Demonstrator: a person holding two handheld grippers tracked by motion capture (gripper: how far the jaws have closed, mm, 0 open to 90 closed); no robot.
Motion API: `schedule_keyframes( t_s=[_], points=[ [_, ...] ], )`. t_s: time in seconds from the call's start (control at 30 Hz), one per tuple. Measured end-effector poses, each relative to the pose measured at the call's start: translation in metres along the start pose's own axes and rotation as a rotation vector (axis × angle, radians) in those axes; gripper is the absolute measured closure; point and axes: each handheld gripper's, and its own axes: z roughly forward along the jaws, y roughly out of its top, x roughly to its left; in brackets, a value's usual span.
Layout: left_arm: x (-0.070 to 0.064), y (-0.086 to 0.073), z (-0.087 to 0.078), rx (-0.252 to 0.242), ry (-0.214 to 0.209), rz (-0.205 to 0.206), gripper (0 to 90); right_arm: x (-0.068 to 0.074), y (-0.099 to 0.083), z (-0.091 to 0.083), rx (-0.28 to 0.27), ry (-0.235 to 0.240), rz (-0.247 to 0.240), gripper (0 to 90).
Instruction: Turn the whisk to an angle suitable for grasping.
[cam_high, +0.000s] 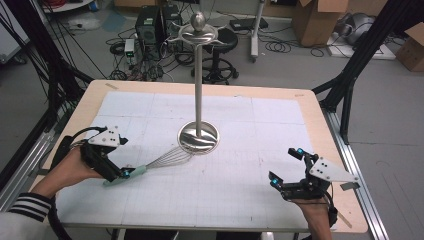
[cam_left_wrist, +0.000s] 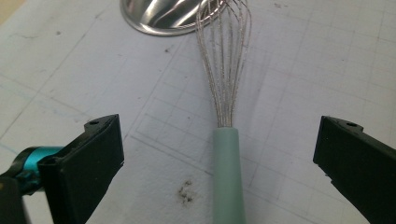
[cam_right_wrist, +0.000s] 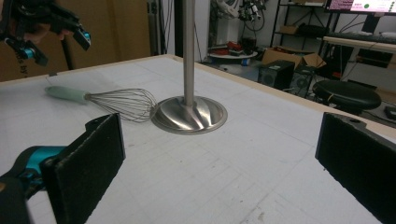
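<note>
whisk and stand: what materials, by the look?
Whisk: thin bright wire loops, likely steel, since they glint silver; the handle is matte mint green, probably silicone or plastic, with no shine. Stand: polished metal, likely stainless, with mirror-like reflections on its base and a smooth satin pole. The left gripper has its fingers open either side of the handle.

Even overhead light fell softly, glare streaked the steel stand base (cam_high: 199, 138), and close black jaws blurred slightly.
</note>
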Motion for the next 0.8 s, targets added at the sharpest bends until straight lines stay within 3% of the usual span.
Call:
schedule_keyframes(
  t_s=[0.23, 0.57, 0.73, 0.8],
  points=[
    [0.002, -0.001, 0.015, 0.068, -0.037, 0.012, 7.4, 0.001, 0.0, 0.001, 0.003, 0.007, -0.006, 0.1],
    [0.002, -0.007, 0.033, 0.124, -0.065, -0.011, 9.0, 0.001, 0.001, -0.001, -0.004, 0.008, -0.009, 0.1],
    [0.003, -0.01, 0.037, 0.144, -0.065, -0.016, 13.2, 0.001, 0.001, -0.001, -0.002, 0.011, -0.006, 0.1],
    [0.003, -0.011, 0.039, 0.157, -0.089, -0.006, 17.1, 0.001, 0.001, 0.0, -0.002, 0.012, -0.005, 0.1]
  ],
)
